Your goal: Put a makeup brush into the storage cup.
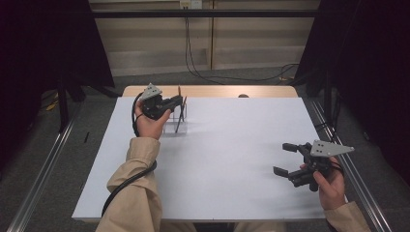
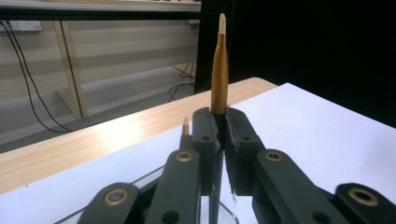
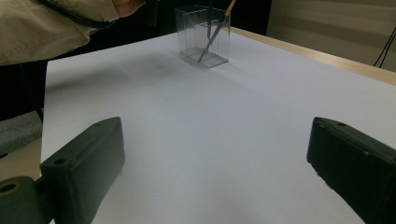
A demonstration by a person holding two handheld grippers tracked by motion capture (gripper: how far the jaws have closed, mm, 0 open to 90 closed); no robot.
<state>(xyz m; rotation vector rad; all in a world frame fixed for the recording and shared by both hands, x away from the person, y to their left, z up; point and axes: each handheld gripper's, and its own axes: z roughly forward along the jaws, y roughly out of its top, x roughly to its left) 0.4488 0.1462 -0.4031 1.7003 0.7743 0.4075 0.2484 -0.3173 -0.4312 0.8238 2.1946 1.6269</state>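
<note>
Brush [image 2: 220,70] first: I have it upright in the left gripper [image 2: 223,122], whose jaws are closed on its shaft, gold handle and pale tip rising above them in the left gripper view. In the high view that gripper [image 1: 178,102] sits upper left of centre, over a clear box [image 1: 175,117] at the far side of the bench [image 1: 232,159].

I judge the brush light, stiff and slim, with a smooth lacquered handle that could slip or swing if pinched off-centre. The grip I have, low on the gold part and square across the shaft, looks the right place; the pale end I would leave alone.

A second brush [image 2: 185,127] pokes up just left of the jaws. In the right gripper view, the box [image 3: 203,35] shows at upper centre, thin-walled, with a brush [image 3: 215,31] leaning slantwise inside. I expect the box is light and will tip or slide if I drag a handle against its rim.

Right gripper [image 1: 286,158] hangs at the lower right of the high view, well apart from the box, jaws spread wide with nothing between them.
</note>
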